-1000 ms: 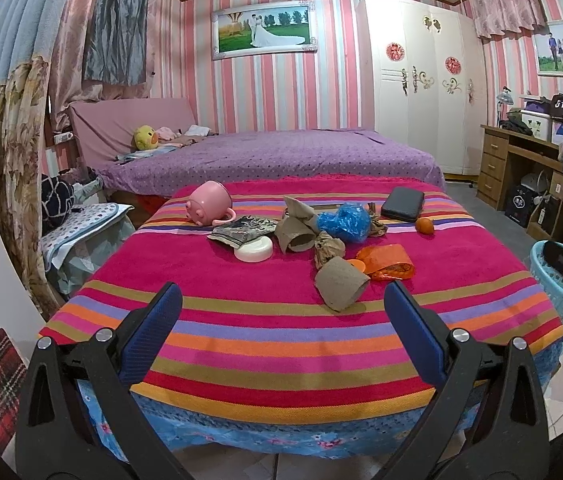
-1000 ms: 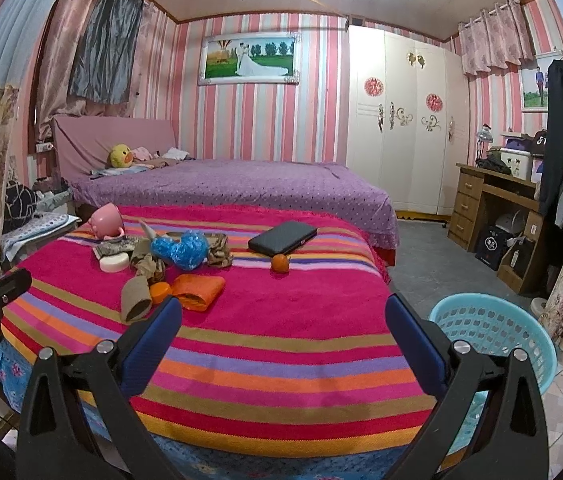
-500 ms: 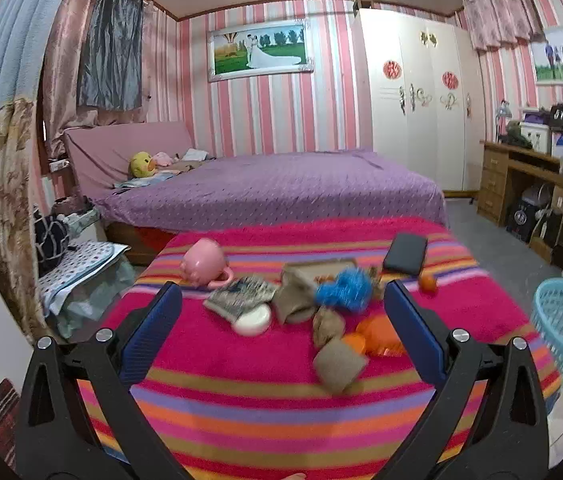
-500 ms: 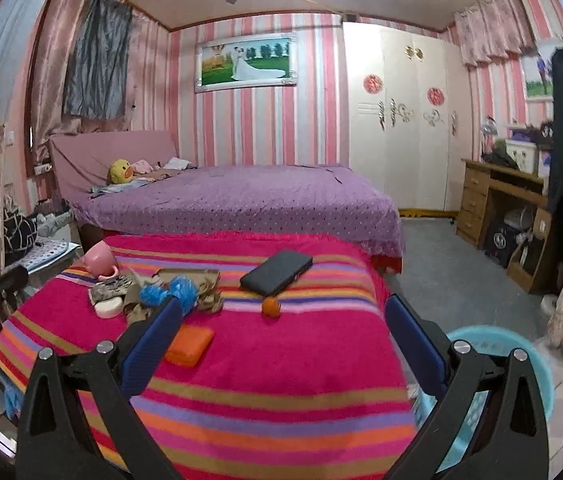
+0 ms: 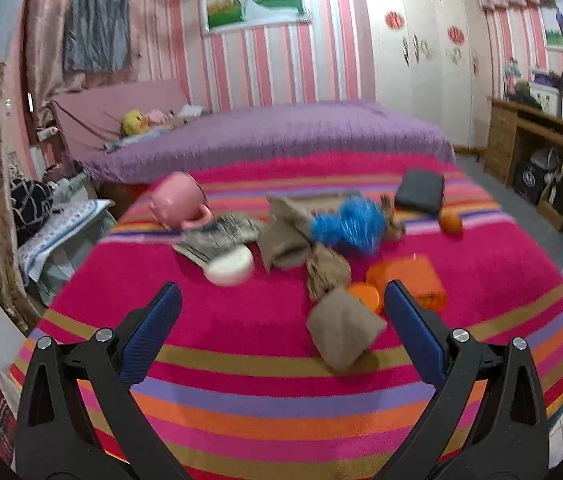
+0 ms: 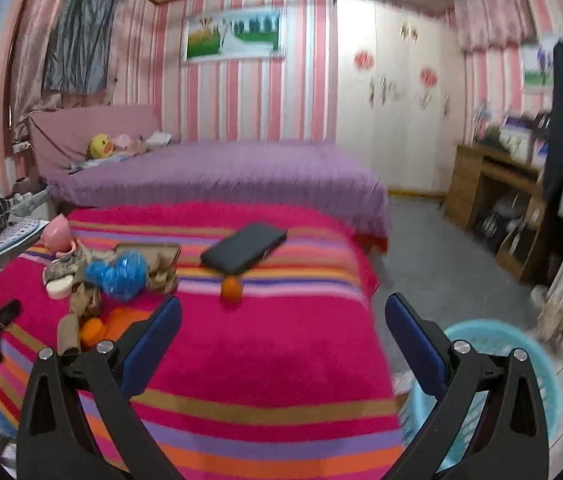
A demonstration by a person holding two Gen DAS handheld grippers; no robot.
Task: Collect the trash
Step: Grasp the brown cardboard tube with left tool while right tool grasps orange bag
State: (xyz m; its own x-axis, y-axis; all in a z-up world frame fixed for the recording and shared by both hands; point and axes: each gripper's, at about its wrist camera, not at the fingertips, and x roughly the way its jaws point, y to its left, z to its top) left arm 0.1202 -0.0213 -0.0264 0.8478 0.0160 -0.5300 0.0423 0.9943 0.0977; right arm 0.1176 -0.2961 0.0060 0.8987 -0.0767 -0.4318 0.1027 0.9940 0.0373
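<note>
Both claws are spread wide with nothing between them, hovering over the near edge of the striped surface (image 5: 241,360). The left claw (image 5: 281,320) points at the trash pile in the middle: a brown paper wad (image 5: 343,332) nearest, touching an orange lid (image 5: 365,294) and an orange wrapper (image 5: 417,280) just behind it. Further back there's a blue plastic bag (image 5: 347,224), more crumpled brown paper (image 5: 285,236) and a white round thing (image 5: 230,268) beside a folded newspaper (image 5: 217,236). A pink mug (image 5: 177,200) lies tipped near the far left corner, a black case (image 5: 419,190) and a small orange (image 5: 450,223) sit toward the far right. The right claw (image 6: 281,320) is over the right edge, with a light blue basket (image 6: 521,344) on the floor just beside the surface.
</note>
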